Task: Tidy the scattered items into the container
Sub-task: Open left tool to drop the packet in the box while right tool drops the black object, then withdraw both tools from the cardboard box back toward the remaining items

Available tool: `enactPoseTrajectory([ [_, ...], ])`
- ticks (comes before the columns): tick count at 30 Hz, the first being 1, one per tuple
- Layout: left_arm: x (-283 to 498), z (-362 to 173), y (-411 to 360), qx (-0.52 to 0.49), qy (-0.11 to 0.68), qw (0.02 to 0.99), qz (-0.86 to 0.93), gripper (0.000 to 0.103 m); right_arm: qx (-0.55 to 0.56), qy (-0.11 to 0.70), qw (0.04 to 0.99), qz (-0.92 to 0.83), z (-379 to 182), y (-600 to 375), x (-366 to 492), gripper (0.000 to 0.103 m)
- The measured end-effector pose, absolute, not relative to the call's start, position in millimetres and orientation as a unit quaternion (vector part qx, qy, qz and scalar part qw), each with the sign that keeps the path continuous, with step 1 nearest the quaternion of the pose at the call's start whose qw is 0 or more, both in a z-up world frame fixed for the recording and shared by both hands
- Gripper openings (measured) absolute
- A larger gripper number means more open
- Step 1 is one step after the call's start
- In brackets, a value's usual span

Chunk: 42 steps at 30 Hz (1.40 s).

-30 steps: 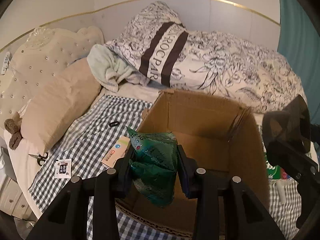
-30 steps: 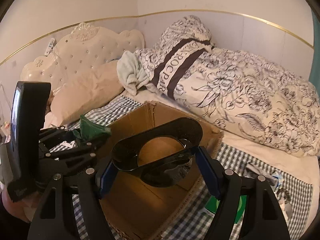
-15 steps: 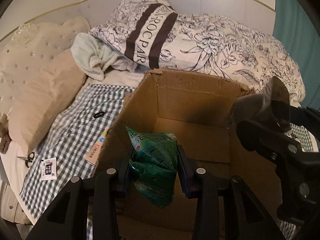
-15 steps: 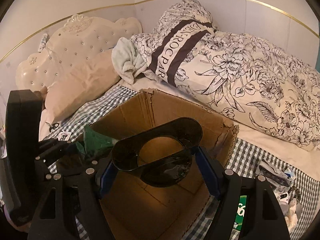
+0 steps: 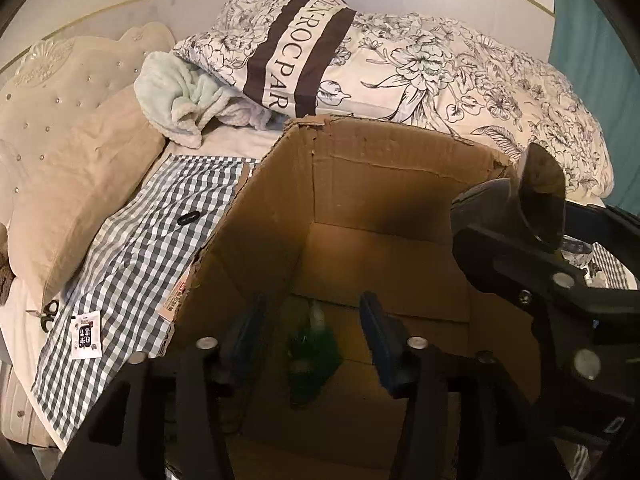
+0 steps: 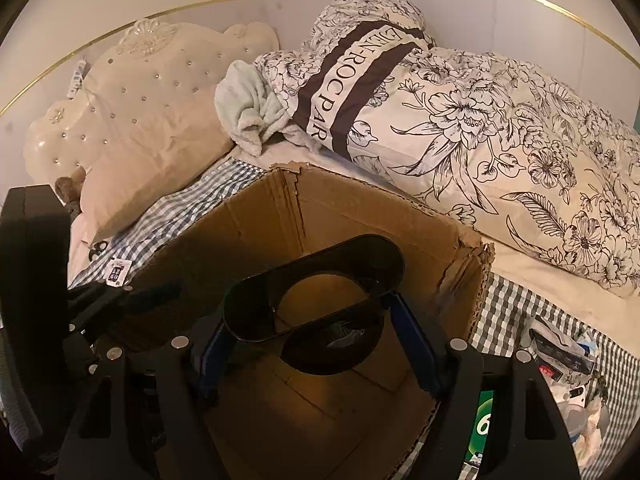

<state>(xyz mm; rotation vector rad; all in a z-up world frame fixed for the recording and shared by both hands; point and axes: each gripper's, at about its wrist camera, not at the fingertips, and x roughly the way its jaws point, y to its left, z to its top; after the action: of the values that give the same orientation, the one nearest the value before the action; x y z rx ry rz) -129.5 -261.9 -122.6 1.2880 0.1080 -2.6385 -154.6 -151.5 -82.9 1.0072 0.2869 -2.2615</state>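
Observation:
An open cardboard box stands on the checked bedsheet; it also shows in the right wrist view. My left gripper is open over the box. A green plastic packet, blurred, is below the fingers inside the box, free of them. My right gripper is shut on a black oval holder and holds it above the box opening. It appears in the left wrist view at the box's right side.
On the checked sheet left of the box lie a black hair tie, a flat carton, a small white sachet and scissors. More loose items lie right of the box. Pillows and a floral duvet sit behind.
My left gripper opened and let go of the green packet, which dropped into the box. Both grippers moved further over the box.

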Motion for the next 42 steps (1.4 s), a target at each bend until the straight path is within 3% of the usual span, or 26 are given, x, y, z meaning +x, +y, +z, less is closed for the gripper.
enactPoseTrajectory([
  [1, -129, -121, -260, 0.434, 0.033, 0.102, -0.894, 0.075, 0.384, 0.109, 0.318, -0.86, -83, -152, -155, 0.074],
  [5, -127, -115, -256, 0.428, 0.027, 0.102, -0.897, 0.076, 0.389, 0.11, 0.315, -0.859, -82, -152, -154, 0.074],
  [11, -124, -105, -252, 0.425, 0.02, 0.11, -0.898, 0.077, 0.374, 0.104, 0.314, -0.867, -69, -146, -150, 0.1],
  [22, -107, -80, -245, 0.409, 0.011, 0.129, -0.903, 0.079, 0.343, 0.097, 0.316, -0.879, -41, -129, -131, 0.101],
  [42, -67, -2, -210, 0.335, 0.002, 0.145, -0.931, 0.1, 0.275, 0.07, 0.268, -0.921, 33, -55, -91, 0.103],
])
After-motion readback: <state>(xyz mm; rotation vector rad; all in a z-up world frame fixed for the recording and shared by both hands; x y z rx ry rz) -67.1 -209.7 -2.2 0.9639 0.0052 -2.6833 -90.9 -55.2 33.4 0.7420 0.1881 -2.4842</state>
